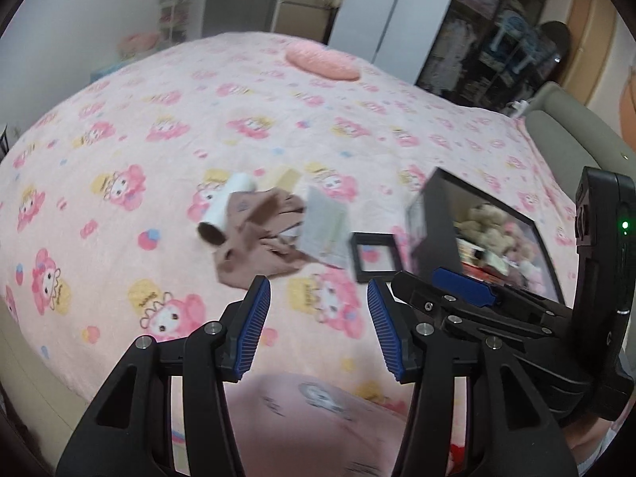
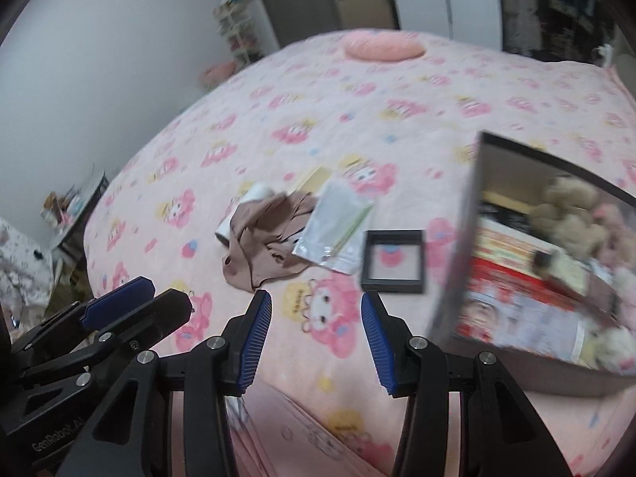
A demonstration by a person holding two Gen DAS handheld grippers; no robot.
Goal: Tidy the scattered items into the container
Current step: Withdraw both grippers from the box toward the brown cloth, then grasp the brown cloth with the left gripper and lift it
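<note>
Container (image 2: 473, 238), a dark box w/ plush toys inside, is sitting near bed's right edge; brown cloth (image 1: 258, 238), pouch (image 2: 338, 226), black frame (image 2: 393, 260) are lying beside it. Left gripper (image 1: 318, 326) & right gripper (image 2: 316, 336) are hovering, fingers apart, nothing held. Next pick probably needs descending onto frame.

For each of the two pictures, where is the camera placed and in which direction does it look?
Left wrist view: sits on the left gripper, looking forward over the bed; its own open fingers show, the right gripper beside them.
Right wrist view: sits on the right gripper, facing the same way; the left gripper shows at lower left.
Shared: brown cloth, silver pouch, black frame, container.
</note>
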